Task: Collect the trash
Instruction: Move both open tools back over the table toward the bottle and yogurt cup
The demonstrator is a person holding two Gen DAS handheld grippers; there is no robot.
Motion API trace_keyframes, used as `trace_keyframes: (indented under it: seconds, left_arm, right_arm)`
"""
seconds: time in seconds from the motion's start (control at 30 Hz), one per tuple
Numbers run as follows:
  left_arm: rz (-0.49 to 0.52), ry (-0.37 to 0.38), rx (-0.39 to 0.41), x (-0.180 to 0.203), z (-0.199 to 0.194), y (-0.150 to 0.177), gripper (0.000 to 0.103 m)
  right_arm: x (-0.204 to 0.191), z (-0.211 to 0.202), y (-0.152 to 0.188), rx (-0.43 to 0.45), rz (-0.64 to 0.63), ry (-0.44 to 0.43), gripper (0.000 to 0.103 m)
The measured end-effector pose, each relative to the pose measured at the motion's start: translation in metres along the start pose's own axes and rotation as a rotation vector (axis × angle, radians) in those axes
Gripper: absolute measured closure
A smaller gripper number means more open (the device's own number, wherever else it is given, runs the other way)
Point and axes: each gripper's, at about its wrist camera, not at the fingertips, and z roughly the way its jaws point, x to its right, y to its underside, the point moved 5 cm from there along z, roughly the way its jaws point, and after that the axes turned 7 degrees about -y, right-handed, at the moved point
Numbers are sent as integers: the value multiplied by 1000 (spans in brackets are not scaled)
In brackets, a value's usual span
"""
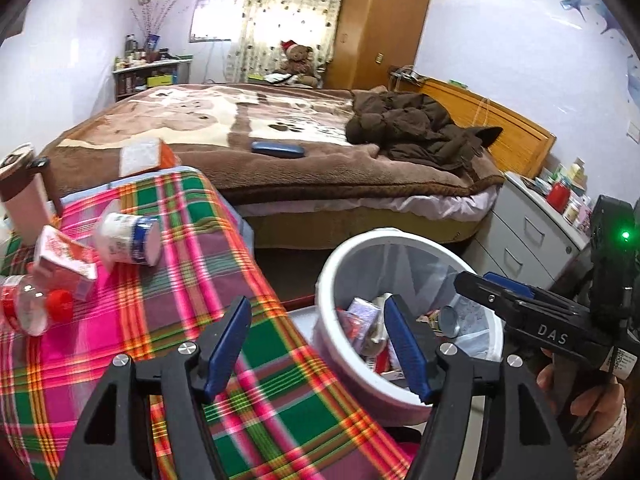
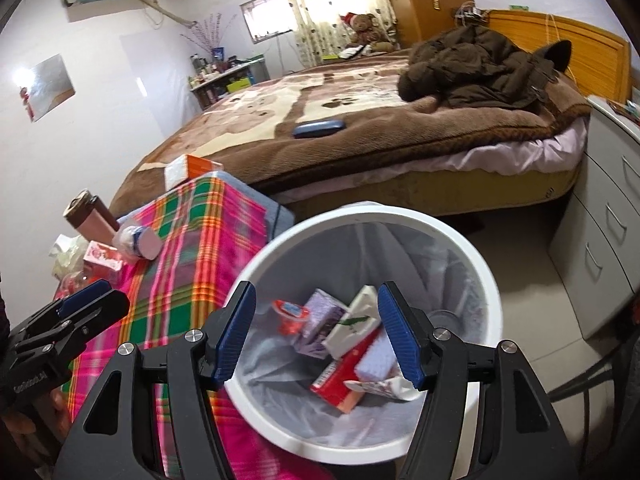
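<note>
Both tongs are standing wide with nothing between their pads: the left tongs (image 1: 320,344) are hanging over the plaid cloth (image 1: 168,280) and bin rim, the right tongs (image 2: 318,336) over the white bin (image 2: 494,300), where cartons and wrappers (image 2: 344,364) are lying (print too small to read). "DAS" is showing on the right tool. More trash, a cup (image 1: 128,240) and bottle (image 1: 32,308), is lying blurred on the cloth beyond.
</note>
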Motion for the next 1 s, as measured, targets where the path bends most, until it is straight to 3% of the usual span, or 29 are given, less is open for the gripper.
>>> trace_keyframes:
  seconds: [0.3,1.0]
  left_arm:
    - [-43,-81,37,-42,-18,0,30]
    - [-276,-309,22,-191,-41,13,25]
  right_arm:
    - [-40,6,-7,53,-126,-28,38]
    - [-133,75,-17,-44,-276,-176,38]
